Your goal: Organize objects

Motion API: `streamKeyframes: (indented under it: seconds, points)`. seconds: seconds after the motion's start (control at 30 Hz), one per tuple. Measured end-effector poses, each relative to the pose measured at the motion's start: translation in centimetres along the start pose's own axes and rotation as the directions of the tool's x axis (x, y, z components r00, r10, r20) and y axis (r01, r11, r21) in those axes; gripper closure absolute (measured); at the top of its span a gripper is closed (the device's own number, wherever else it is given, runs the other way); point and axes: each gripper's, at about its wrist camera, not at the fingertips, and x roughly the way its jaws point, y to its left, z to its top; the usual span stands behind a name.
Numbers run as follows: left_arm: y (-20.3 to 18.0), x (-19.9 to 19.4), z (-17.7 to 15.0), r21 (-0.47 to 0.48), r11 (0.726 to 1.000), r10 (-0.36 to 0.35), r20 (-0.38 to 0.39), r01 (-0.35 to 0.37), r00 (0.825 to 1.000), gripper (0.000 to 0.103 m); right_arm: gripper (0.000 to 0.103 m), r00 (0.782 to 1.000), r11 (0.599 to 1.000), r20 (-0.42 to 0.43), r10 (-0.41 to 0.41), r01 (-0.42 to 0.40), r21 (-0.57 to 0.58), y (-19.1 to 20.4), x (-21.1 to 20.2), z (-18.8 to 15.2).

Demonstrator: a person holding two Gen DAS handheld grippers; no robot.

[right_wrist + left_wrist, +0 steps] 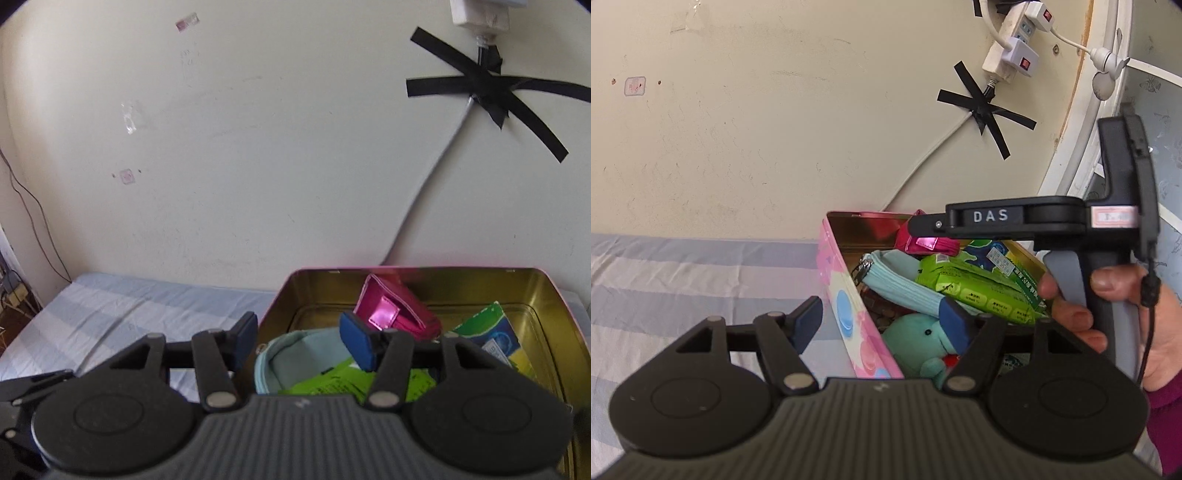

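Observation:
A pink tin box [842,295] with a gold inside [546,295] stands open on the striped bed. In it lie a shiny magenta pouch [391,310] [927,243], a light blue zip pouch [905,288] [291,354], a green tissue pack [979,291] [332,380], a blue-green packet [491,332] and a teal plush toy [916,339]. My left gripper [882,321] is open, its jaws astride the tin's left wall. My right gripper [303,339] is open above the tin's left part, empty. Its body shows in the left wrist view [997,218], over the tin.
The bed has a blue and white striped sheet [683,288] [129,306] and runs up to a cream wall. A power strip [1008,48] and a cable taped with black tape [986,107] [487,88] hang on the wall. A window frame [1082,110] is at the right.

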Motion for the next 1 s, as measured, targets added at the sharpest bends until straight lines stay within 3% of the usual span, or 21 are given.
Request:
streamKeyframes:
  seconds: [0.1, 0.17, 0.23, 0.53, 0.77, 1.0]
  points:
    - [-0.1, -0.4, -0.4, 0.020, 0.999, 0.033, -0.013, -0.032, 0.999, 0.032, 0.052, 0.998, 0.991, 0.002, -0.057, 0.057, 0.121, -2.2, 0.4, 0.2]
    - [-0.1, -0.9, -0.8, 0.042, 0.997, 0.062, -0.012, -0.061, 0.998, 0.032, 0.052, 0.999, 0.982, 0.049, -0.019, 0.009, 0.191, -3.5, -1.0, -0.1]
    - [-0.5, -1.2, -1.3, 0.064, 0.994, 0.094, -0.017, -0.093, 0.995, 0.032, 0.052, 0.995, 0.982, 0.100, -0.016, -0.004, 0.191, -3.8, -3.0, -1.0]
    - [-3.6, -3.2, -4.8, 0.180, 0.977, 0.119, -0.018, -0.114, 0.993, 0.029, 0.048, 0.943, 0.970, 0.315, -0.108, 0.030, 0.243, -3.6, -14.3, -10.7]
    - [-5.8, -5.4, -7.2, 0.247, 0.960, 0.129, 0.015, -0.129, 0.992, 0.028, 0.048, 0.929, 0.938, 0.322, -0.184, 0.068, 0.339, -3.9, -19.3, -17.0]
    - [-6.0, -6.6, -8.9, 0.242, 0.961, 0.138, -0.001, -0.134, 0.990, 0.026, 0.047, 0.934, 0.935, 0.299, -0.193, 0.082, 0.346, -2.9, -21.1, -19.4]
